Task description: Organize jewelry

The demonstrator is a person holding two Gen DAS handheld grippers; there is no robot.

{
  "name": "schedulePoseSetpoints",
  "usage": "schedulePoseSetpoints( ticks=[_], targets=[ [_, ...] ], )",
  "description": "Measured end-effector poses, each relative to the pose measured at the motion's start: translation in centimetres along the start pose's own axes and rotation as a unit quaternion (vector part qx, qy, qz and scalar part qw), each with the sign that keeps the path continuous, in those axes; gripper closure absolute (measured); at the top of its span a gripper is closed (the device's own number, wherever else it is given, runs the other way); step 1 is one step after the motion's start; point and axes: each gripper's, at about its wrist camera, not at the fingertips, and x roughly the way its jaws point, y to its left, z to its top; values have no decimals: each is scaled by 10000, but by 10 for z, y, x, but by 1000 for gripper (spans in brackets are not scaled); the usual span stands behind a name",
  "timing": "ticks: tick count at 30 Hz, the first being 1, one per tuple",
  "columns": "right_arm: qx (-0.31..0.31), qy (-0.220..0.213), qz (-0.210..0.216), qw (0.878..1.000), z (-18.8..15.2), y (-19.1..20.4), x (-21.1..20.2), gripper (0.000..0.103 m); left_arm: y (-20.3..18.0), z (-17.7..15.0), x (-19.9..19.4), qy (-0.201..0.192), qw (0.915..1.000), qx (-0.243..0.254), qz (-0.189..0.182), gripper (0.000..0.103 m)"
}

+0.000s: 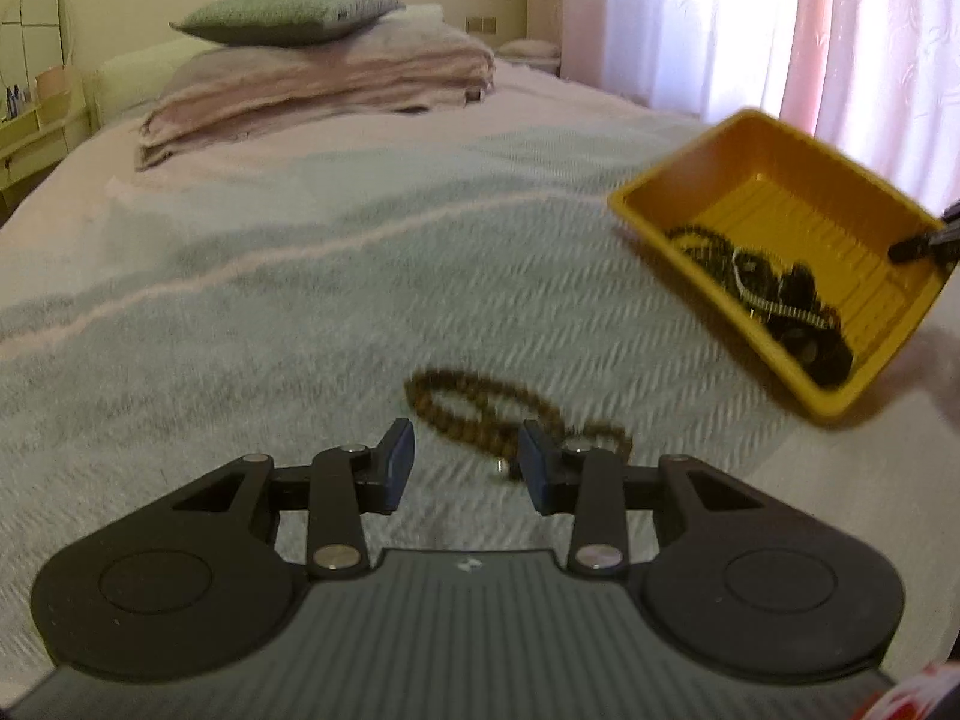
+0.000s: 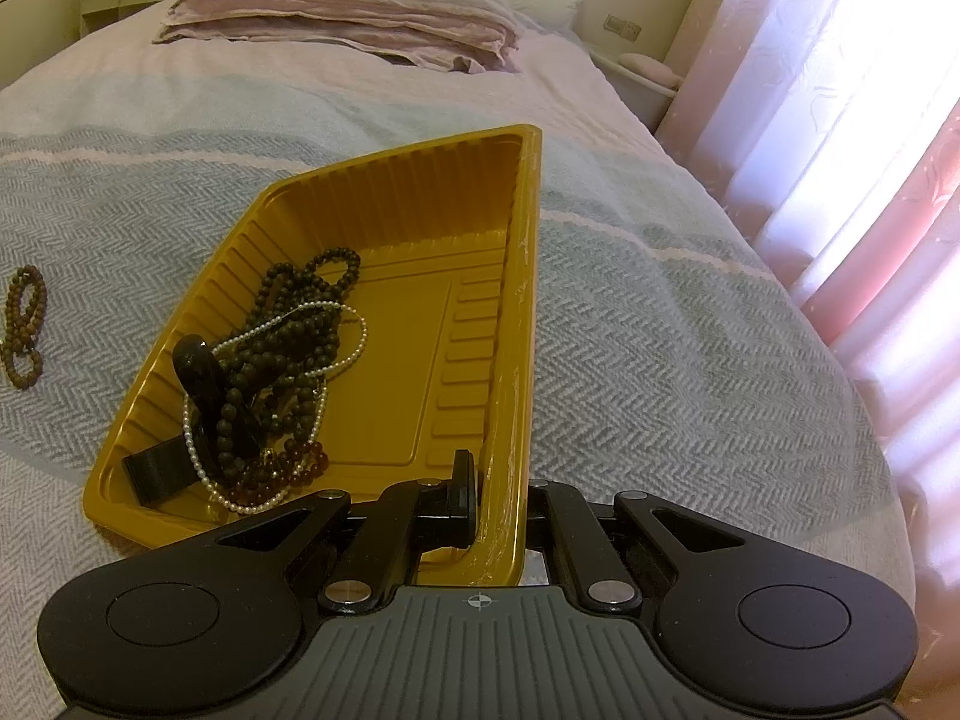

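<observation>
A brown bead bracelet lies looped on the grey bedspread just ahead of my left gripper, which is open and empty; the right finger hides part of it. The bracelet also shows in the right wrist view at the far left. My right gripper is shut on the near right rim of a yellow plastic tray, which is tilted. In the tray lie dark bead necklaces, a pearl strand and a black clip. The tray also shows in the left wrist view, at the right.
A stack of folded pink blankets with a grey pillow sits at the head of the bed. Pink curtains hang along the right side. A small dresser stands far left.
</observation>
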Motion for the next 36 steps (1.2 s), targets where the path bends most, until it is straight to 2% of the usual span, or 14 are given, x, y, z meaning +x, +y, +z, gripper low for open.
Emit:
schedulePoseSetpoints(
  ticks=[4, 8, 14, 22, 25, 27, 36],
  targets=[
    [7, 4, -3, 10000, -1, 1, 0, 99, -7, -11, 12, 165, 9998, 88, -39, 69],
    [4, 4, -4, 10000, -1, 1, 0, 99, -13, -17, 26, 308, 9988, 362, -77, 78],
    [11, 14, -5, 10000, -1, 0, 1, 99, -19, -14, 46, 467, 9968, 616, -195, 78],
    [1, 27, -25, 10000, -1, 2, 2, 99, -19, -7, 61, 550, 9958, 681, -268, 78],
    [-1, 24, -25, 10000, -1, 1, 3, 99, -21, -7, 64, 552, 9955, 725, -246, 78],
    [3, 25, -25, 10000, -1, 1, 2, 99, -21, -7, 64, 560, 9956, 702, -280, 86],
    [0, 16, -27, 10000, -1, 2, 2, 99, -26, -4, 42, 384, 9963, 726, -250, 87]
  ],
)
